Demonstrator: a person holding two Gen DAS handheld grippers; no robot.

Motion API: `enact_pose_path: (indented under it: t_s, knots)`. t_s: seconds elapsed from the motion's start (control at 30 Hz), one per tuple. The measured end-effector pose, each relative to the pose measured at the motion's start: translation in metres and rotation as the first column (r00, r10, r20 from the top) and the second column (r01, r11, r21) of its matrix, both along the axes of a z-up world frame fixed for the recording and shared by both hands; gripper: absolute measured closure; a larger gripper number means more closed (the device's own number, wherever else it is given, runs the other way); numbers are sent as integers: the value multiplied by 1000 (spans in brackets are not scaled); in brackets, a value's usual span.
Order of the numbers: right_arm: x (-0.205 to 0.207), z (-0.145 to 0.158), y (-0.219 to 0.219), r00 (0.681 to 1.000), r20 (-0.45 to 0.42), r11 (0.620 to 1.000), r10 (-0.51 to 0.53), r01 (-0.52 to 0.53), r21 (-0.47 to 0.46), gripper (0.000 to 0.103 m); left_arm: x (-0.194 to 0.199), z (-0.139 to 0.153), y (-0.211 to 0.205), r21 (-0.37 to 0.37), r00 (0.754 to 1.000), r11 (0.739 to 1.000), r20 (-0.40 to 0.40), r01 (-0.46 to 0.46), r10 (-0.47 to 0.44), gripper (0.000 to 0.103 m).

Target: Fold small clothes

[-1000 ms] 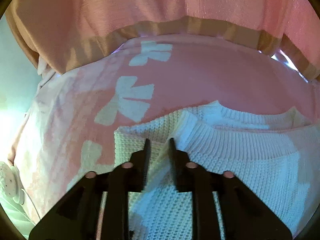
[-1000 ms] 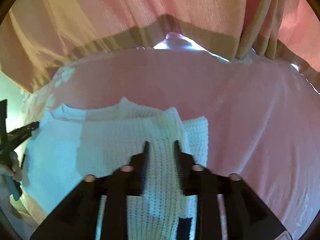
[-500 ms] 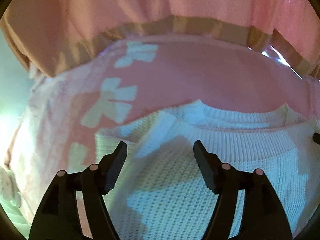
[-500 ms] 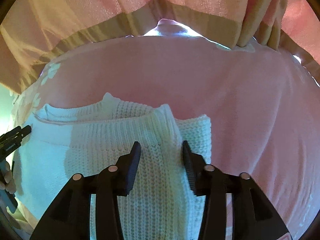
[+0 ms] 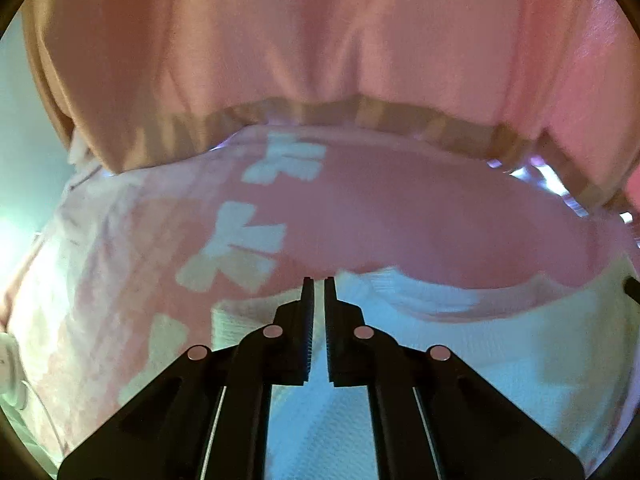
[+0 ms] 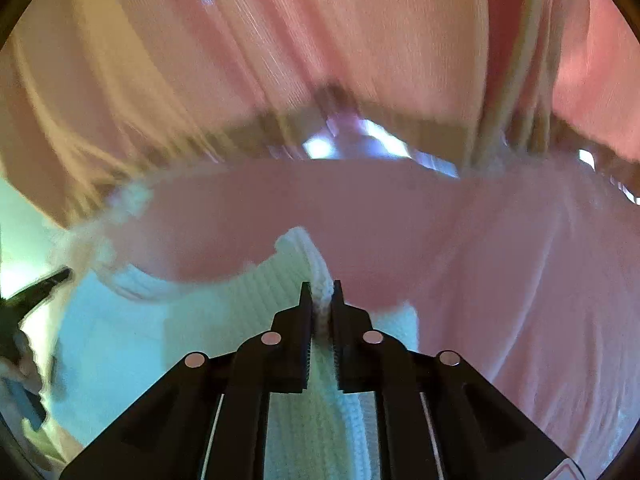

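Observation:
A white knitted sweater lies on a pink cloth with white bow prints. My left gripper is shut over the sweater's left shoulder edge; knit shows in the narrow gap lower down, so it seems to pinch the fabric. My right gripper is shut on a ridge of the sweater at its right shoulder, with the knit fold standing up between the fingers. The left gripper's tip shows at the left edge of the right wrist view.
A pink curtain with a tan hem hangs close behind the surface and also fills the top of the right wrist view. Bright light comes from the left. A white round object sits at the far left edge.
Both grippers opened half a second ago and have now shut again on the sweater's shoulders. The views have shifted and blurred with the motion.

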State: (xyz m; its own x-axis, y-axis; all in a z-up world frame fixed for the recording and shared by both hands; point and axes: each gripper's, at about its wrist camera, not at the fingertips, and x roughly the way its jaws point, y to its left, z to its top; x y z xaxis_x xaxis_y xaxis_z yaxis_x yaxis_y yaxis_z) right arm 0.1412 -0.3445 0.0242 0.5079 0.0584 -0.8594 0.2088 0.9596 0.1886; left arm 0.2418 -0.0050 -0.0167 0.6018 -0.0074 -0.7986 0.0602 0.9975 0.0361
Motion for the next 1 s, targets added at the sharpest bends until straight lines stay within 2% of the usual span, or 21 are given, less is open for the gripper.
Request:
enact_pose_path:
  t_s: [0.07, 0.1, 0.13, 0.17, 0.2, 0.23, 0.27, 0.33, 0.4, 0.5, 0.53, 0.6, 0.67, 0.7, 0.77, 0.8, 0.83, 0.9, 1.0]
  knots:
    - [4, -33, -6, 989, -140, 999, -44, 40, -25, 91, 14, -34, 5, 20, 991, 999, -128, -31, 33, 99]
    - [1, -31, -6, 990, -136, 999, -43, 43, -9, 91, 15, -40, 8, 9, 986, 999, -160, -45, 46, 99]
    - [-1, -22, -6, 993, -112, 999, -38, 38, -4, 91, 13, -38, 10, -10, 986, 999, -157, -52, 50, 98]
    - [-8, -1, -3, 998, -52, 999, -29, 28, -22, 90, 9, -27, 11, -22, 991, 999, -129, -45, 42, 97]
    - [-16, 14, 0, 1000, -9, 999, -25, 24, -44, 86, 3, -18, 11, -34, 994, 999, -104, -35, 31, 96]
    - [-23, 27, 4, 1000, 19, 998, -16, 17, -62, 73, -3, -9, 11, -49, 997, 999, -80, -22, 19, 93]
    - [-31, 35, 8, 999, 38, 997, 1, 2, -71, 67, -10, -1, 10, -61, 998, 998, -61, -8, 4, 86]
    - [-47, 37, 19, 998, 1, 995, 61, -60, -74, 71, -25, 6, 6, -76, 999, 996, -38, 37, -39, 78]
    - [-58, 22, 30, 990, -65, 991, 127, -130, -42, 83, -37, -3, -4, -67, 994, 994, -64, 90, -94, 77]
    - [-57, -25, 47, 951, -244, 967, 192, -226, -118, 90, -40, -34, -21, 44, 984, 990, -129, 132, -126, 75]
    - [-57, -32, 49, 946, -255, 961, 201, -241, -133, 90, -41, -39, -24, 67, 984, 989, -126, 134, -125, 75]
    - [-60, -20, 48, 955, -227, 966, 190, -223, -129, 91, -44, -36, -26, 88, 986, 987, -113, 136, -126, 75]
    - [-71, 0, 47, 969, -162, 975, 185, -202, -89, 91, -48, -25, -20, 31, 987, 992, -112, 121, -117, 75]
    - [-76, 8, 48, 971, -132, 973, 201, -213, -83, 91, -50, -17, -15, -25, 987, 993, -109, 116, -118, 75]
    - [-78, -1, 47, 965, -162, 966, 207, -227, -122, 88, -57, -5, -8, -64, 989, 992, -94, 106, -112, 73]
    - [-73, -19, 47, 950, -241, 960, 200, -240, -148, 89, -61, 0, -4, -53, 992, 994, -79, 97, -101, 70]
    - [-70, -31, 46, 938, -284, 955, 199, -251, -161, 90, -64, 2, -2, -29, 994, 996, -69, 88, -90, 68]
    - [-70, -26, 45, 946, -264, 959, 188, -235, -158, 90, -72, 5, 3, 40, 996, 996, -48, 77, -75, 68]
    - [-79, 7, 52, 969, -152, 972, 193, -209, -103, 90, -81, 8, 9, 60, 997, 996, -39, 69, -67, 68]
